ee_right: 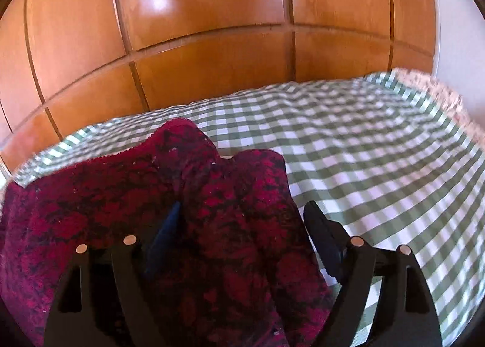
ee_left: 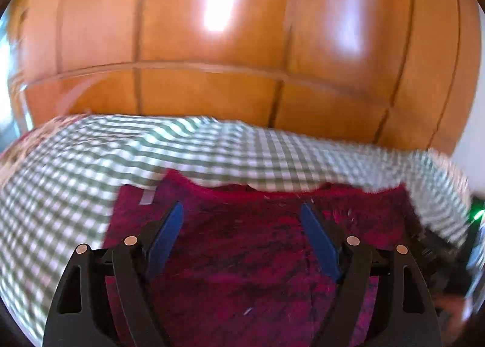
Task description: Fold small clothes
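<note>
A dark red, fuzzy small garment (ee_left: 248, 256) lies on a green-and-white checked cloth (ee_left: 75, 171). My left gripper (ee_left: 242, 210) is open just above the garment, its blue fingers (ee_left: 169, 228) spread over the middle of the fabric, with a white label (ee_left: 147, 197) to the left. In the right wrist view the same garment (ee_right: 121, 195) is bunched into a raised fold. My right gripper (ee_right: 242, 210) is open and the fold rises between its fingers; the left finger (ee_right: 169, 222) is partly buried in fabric.
Glossy orange wooden wardrobe doors (ee_left: 242, 44) stand right behind the cloth-covered surface and show in the right wrist view (ee_right: 197, 28) too. The checked cloth (ee_right: 379, 150) stretches bare to the right. A white wall (ee_right: 454, 28) is at far right.
</note>
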Available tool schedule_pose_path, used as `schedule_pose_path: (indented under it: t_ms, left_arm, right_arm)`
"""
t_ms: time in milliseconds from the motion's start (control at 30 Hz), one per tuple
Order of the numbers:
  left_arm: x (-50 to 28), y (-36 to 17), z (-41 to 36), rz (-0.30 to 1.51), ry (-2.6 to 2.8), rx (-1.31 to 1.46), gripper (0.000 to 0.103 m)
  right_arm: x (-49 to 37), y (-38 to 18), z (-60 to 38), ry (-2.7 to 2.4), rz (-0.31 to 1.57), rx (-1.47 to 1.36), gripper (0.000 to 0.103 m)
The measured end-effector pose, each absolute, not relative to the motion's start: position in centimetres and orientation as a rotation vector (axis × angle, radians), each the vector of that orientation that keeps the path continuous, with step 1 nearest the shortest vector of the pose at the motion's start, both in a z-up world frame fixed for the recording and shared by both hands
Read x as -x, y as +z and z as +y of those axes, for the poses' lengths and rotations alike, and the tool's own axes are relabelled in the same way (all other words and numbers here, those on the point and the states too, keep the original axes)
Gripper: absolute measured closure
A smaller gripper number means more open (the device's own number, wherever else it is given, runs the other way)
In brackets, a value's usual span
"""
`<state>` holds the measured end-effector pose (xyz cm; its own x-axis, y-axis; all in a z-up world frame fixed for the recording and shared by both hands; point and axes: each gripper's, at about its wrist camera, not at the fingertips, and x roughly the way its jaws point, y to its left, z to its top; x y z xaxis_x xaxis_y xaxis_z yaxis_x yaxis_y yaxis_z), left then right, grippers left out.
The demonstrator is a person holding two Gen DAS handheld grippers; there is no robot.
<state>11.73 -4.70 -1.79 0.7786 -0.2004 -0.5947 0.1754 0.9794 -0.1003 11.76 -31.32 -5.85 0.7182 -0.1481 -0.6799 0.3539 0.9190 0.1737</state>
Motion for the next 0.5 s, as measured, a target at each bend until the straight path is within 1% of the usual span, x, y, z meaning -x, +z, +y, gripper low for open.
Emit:
schedule_pose_path:
  t_ms: [67, 100, 133, 167, 233, 367, 433, 500]
  left_arm:
    - [-13.4, -4.2, -6.0, 0.707, -0.172, -0.015, 0.024]
    - [-14.0, -5.6, -6.4, 0.741, -0.171, -0.037, 0.02]
    - [-14.7, -7.6, -6.3, 0.776, -0.184, -0.036, 0.018]
    - [-14.9, -8.3, -5.8, 0.774, -0.201, -0.001, 0.017]
    - [-14.8, -8.2, -4.9, 0.763, -0.222, 0.046, 0.017]
    - [-14.5, -8.1, -5.0, 0.757, -0.224, 0.047, 0.017]
    - [-14.3, -8.1, -4.8, 0.749, -0.222, 0.05, 0.017]
    - [-14.0, -7.8, -5.0, 0.743, -0.214, 0.048, 0.016]
  right_arm:
    - [-11.7, -5.9, -31.6, -0.279, 0.721, -0.319, 0.02]
    - [-11.7, -5.9, -31.5, -0.282, 0.719, -0.317, 0.02]
    - [-11.7, -5.9, -31.5, -0.283, 0.717, -0.312, 0.02]
    - [-11.8, -5.9, -31.4, -0.282, 0.717, -0.309, 0.019]
    - [-11.9, -6.1, -31.4, -0.28, 0.722, -0.314, 0.018]
    - [-11.8, -6.0, -31.5, -0.276, 0.712, -0.323, 0.018]
    - [-11.2, -5.0, -31.3, -0.312, 0.703, -0.318, 0.018]
    - [-10.0, -3.1, -30.7, -0.3, 0.648, -0.326, 0.018]
